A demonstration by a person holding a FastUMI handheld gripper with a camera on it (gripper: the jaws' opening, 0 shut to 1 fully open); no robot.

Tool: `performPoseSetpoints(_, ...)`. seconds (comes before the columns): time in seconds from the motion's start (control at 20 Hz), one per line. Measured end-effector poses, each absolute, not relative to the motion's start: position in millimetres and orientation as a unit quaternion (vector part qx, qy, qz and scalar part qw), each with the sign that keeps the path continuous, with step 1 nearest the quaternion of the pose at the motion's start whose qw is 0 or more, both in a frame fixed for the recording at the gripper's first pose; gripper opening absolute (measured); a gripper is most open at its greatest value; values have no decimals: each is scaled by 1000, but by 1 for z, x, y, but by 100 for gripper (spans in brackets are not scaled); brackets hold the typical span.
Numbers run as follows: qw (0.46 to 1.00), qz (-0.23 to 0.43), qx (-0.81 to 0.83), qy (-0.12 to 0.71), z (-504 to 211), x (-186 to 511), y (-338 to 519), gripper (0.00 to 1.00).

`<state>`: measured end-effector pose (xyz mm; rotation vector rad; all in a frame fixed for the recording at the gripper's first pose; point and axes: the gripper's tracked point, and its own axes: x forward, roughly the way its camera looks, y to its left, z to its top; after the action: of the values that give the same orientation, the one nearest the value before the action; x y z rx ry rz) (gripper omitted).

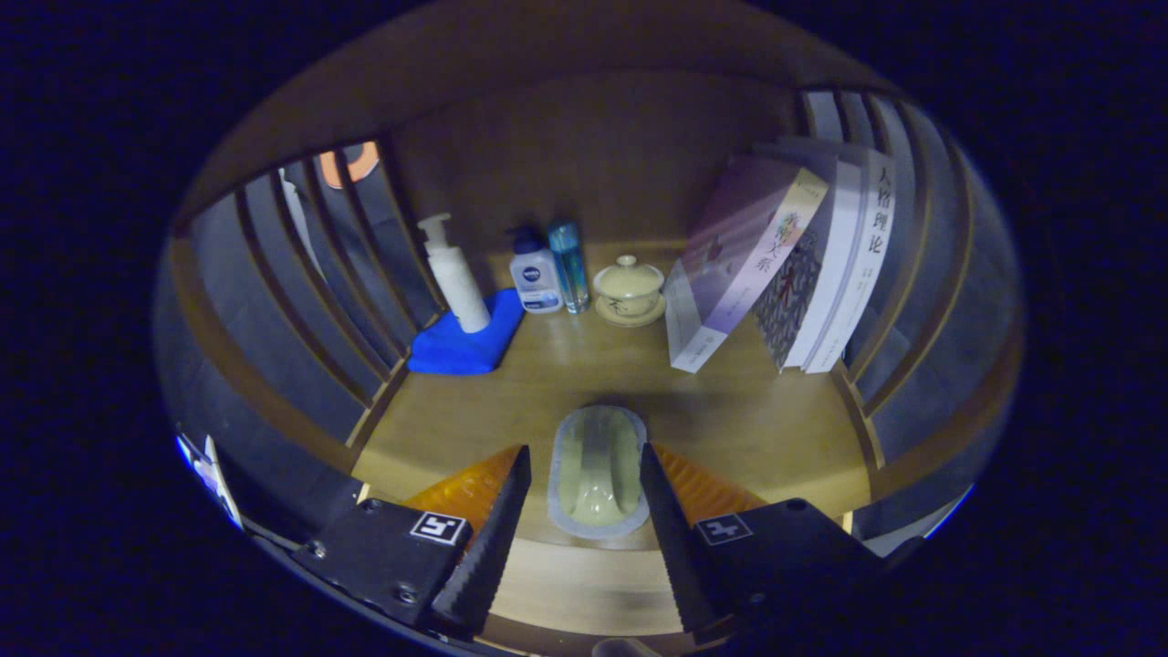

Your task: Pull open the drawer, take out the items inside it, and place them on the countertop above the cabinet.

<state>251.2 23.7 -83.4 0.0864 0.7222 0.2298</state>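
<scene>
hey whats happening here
A person's hand-held gripper is open over a wooden countertop, with a small oblong packet lying between its fingers and neither finger pressing on it. Whether it has just been set down I can't tell. Beyond it stand a pump bottle on a blue cloth, two small bottles, a lidded cup and some leaning books.
</scene>
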Motion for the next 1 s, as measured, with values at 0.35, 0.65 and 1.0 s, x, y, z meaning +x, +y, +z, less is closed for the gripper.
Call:
performPoseSetpoints(0.35,970,100,48,215,-44,182,12,93)
performPoseSetpoints(0.65,990,82,15,113,-30,106,2,99)
performPoseSetpoints(1.0,997,44,1,69,-78,26,-9,99)
